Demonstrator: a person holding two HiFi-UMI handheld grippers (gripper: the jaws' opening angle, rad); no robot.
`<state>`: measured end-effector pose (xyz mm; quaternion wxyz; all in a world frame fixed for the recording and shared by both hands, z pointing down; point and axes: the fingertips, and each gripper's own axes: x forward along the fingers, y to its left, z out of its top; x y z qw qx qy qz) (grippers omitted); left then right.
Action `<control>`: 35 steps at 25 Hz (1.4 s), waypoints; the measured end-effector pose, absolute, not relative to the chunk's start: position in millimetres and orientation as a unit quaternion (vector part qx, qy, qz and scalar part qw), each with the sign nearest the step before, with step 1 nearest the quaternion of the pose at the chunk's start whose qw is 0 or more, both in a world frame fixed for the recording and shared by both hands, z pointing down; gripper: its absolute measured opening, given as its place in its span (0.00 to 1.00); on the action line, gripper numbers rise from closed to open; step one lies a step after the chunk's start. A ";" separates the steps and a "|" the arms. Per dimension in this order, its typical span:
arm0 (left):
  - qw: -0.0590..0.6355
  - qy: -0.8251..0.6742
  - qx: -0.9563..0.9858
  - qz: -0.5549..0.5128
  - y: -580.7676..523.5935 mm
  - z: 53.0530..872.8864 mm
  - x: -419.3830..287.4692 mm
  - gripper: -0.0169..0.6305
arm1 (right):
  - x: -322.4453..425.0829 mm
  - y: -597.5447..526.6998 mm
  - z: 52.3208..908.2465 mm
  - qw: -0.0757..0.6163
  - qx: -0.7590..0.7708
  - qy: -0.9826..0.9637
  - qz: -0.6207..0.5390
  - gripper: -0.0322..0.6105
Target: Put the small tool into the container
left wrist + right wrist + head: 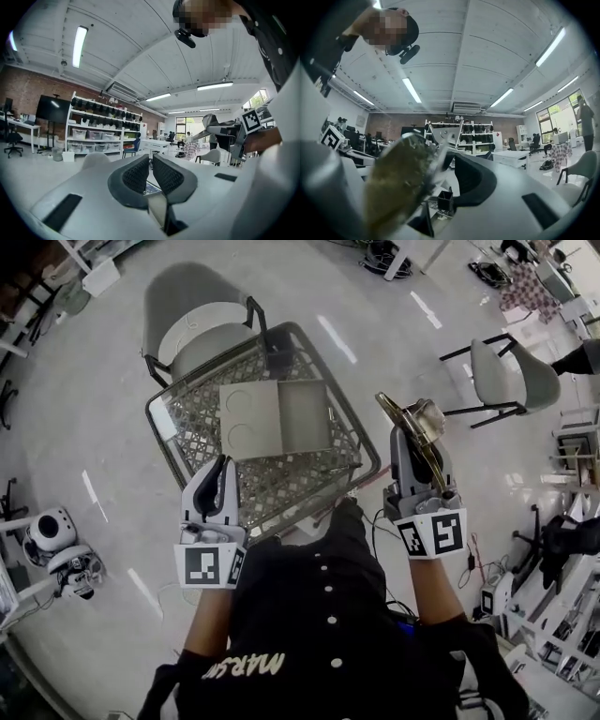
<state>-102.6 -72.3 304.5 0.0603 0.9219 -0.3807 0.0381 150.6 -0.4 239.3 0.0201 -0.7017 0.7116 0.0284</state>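
A wire basket (178, 448) is seen from above on a pale, shiny floor (84, 409), with a grey chair (192, 320) just behind its far edge. A flat grey box (277, 416) with two round marks on its left half is laid on the mesh bottom, towards the far side of the basket. A small black block (277, 351) is fixed at the far edge.

The tool (419, 420) is pinched in the right gripper (413, 441) and is held up in the air just outside the basket's right corner, so it is not yet inside the basket. A brassy strip and a pale, partly clear part can be made out on it. In the right gripper view the tool (401, 180) is seen as a blurred olive-brown mass with a bright metal piece at its top, filling the left of the space between the jaws of the right gripper (440, 176), and the jaws are closed on it.

The left gripper (222, 468) is held over the basket's near edge, towards the near left corner. In the left gripper view its ribbed pads (137, 176) are brought almost together, with only a thin slit left between them, and nothing is held between the jaws of the left gripper (150, 161).

A second chair (511, 379) is stood well to the right of the basket
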 end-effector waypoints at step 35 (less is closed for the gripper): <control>0.120 -0.547 0.821 0.113 -91.6 346.7 -31.9 0.10 | 135.7 -147.1 483.1 -0.205 -0.423 0.881 0.046 0.21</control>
